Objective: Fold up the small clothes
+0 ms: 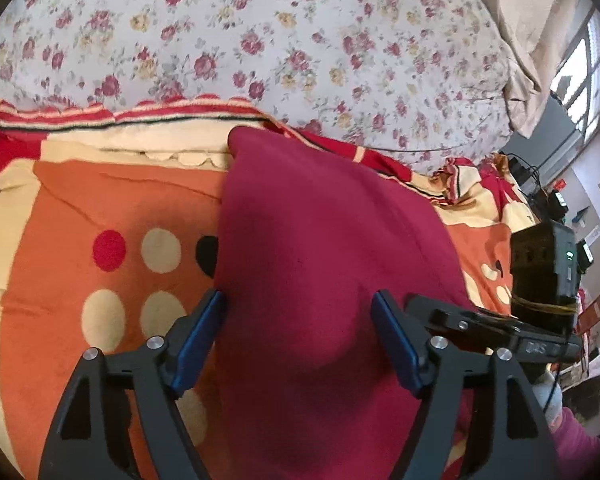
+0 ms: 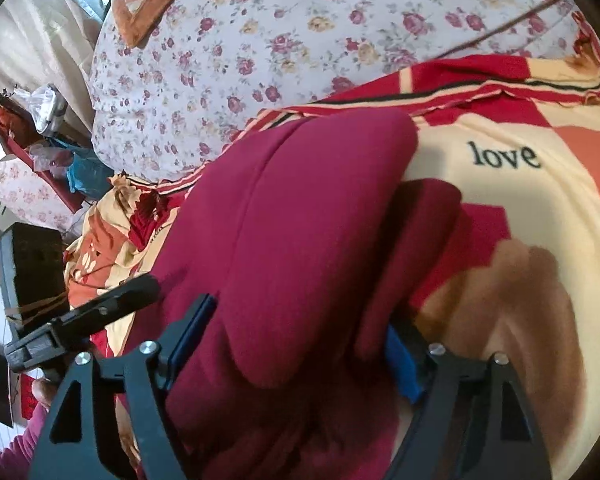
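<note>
A magenta garment point(image 1: 324, 248) lies folded lengthwise on a red, orange and cream blanket point(image 1: 100, 208). My left gripper point(image 1: 300, 320) is open, its blue-padded jaws spread over the near part of the garment. In the right wrist view the same garment point(image 2: 300, 220) lies in long folds, with a folded edge bulging up between the jaws. My right gripper point(image 2: 300, 332) is open around that fabric; its right finger point(image 2: 404, 356) is partly hidden by cloth. The right gripper also shows in the left wrist view point(image 1: 496, 328), and the left gripper in the right wrist view point(image 2: 84, 312).
A floral quilt point(image 1: 260, 40) lies bunched behind the blanket. The blanket carries the word "love" point(image 2: 504, 156). A window point(image 1: 584, 64) and cluttered shelves point(image 2: 40, 140) are at the sides.
</note>
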`<state>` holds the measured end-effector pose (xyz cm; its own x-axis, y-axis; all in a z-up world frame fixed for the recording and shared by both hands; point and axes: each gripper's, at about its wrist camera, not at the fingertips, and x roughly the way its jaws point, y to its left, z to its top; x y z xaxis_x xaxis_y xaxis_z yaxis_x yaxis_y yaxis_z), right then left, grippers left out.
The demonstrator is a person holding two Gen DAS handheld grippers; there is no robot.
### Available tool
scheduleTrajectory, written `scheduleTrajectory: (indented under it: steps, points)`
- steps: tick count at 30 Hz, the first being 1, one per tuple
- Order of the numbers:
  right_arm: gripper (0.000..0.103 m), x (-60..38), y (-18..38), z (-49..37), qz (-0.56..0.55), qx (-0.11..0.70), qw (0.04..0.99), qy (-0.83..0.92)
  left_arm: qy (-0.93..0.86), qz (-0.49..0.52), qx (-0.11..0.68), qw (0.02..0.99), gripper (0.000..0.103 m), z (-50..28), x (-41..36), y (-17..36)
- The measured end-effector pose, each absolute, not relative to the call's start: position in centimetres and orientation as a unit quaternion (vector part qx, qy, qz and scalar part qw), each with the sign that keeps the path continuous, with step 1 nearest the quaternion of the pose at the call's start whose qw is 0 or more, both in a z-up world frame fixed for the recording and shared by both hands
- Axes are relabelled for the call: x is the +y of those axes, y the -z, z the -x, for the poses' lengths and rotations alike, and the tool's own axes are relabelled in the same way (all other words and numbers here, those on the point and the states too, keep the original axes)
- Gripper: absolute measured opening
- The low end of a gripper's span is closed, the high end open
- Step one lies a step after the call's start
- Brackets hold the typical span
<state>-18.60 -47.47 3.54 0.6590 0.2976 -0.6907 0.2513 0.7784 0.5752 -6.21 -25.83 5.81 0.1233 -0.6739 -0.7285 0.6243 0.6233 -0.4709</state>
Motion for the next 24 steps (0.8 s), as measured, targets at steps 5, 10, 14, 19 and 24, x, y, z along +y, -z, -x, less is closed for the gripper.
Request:
scheduleTrajectory:
  steps: [5,10,14,19,24]
  points:
    - [0.070,-47.2,-4.0,18.8,-0.320,0.409,0.855,-0.011,0.434,0.025,0.507,0.745,0.038,6.4,-25.7,-5.9]
    - [0.054,-46.1,-6.5,19.4,-0.297,0.400,0.867,-0.022,0.457,0.049,0.503,0.732,0.021,7.5,-23.9,-8.6]
    - [0.053,-44.2,-9.7,20.0,-0.288,0.399,0.869,-0.050,0.462,0.042,0.503,0.729,0.020,9.8,-21.9,-11.1]
    - [0.053,-40.8,-12.0,21.8,-0.271,0.418,0.862,-0.091,0.450,0.044,0.514,0.729,0.020,12.7,-17.7,-11.9]
    - [0.057,-38.4,-9.2,23.7,-0.263,0.454,0.846,-0.092,0.408,0.009,0.544,0.733,0.028,15.1,-15.8,-8.4]
